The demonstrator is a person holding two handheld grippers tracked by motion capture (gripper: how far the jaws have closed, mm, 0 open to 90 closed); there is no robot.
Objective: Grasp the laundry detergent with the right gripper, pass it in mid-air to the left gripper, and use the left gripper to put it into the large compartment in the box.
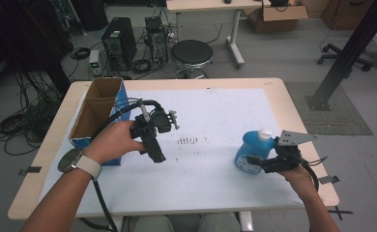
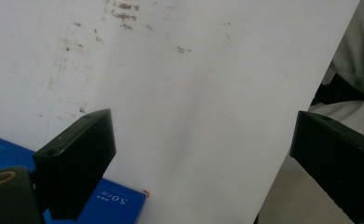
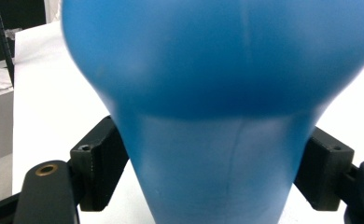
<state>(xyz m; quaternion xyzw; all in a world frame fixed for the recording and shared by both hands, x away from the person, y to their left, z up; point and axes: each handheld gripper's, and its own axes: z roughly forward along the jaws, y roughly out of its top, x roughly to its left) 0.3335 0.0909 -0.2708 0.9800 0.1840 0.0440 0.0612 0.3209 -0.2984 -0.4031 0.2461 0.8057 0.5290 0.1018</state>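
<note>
From up high I see a light wooden table (image 1: 273, 89) covered by a white paper sheet (image 1: 215, 121) with dark smudges mid-sheet. An open-topped blue-and-brown cardboard box (image 1: 97, 113) stands at the sheet's left edge, just beside my left hand (image 1: 114, 141). A black round stool (image 1: 191, 53) and a black computer tower (image 1: 119, 41) sit on the floor beyond the far edge, well clear of the work. Nothing stands between the two grippers except bare paper. My left forearm comes in from the bottom left, watch on the wrist, holding the left gripper (image 1: 158, 157) over the sheet next to the box, jaws angled down toward the paper; in the left gripper view its two black jaws stand wide apart with just white paper and a corner of the blue box past them, nothing gripped. My right hand (image 1: 293, 169) sits near the table's right edge, the right gripper (image 1: 249, 160) pointing left and roughly level. The translucent blue plastic bottle with a white cap (image 1: 254, 147) stands upright on the right part of the sheet, right in those jaws. In the right gripper view the narrower section of the bottle (image 3: 217, 163) sits between the two pads, which appear to press both flanks, though the blur leaves me not fully sure of contact.
</note>
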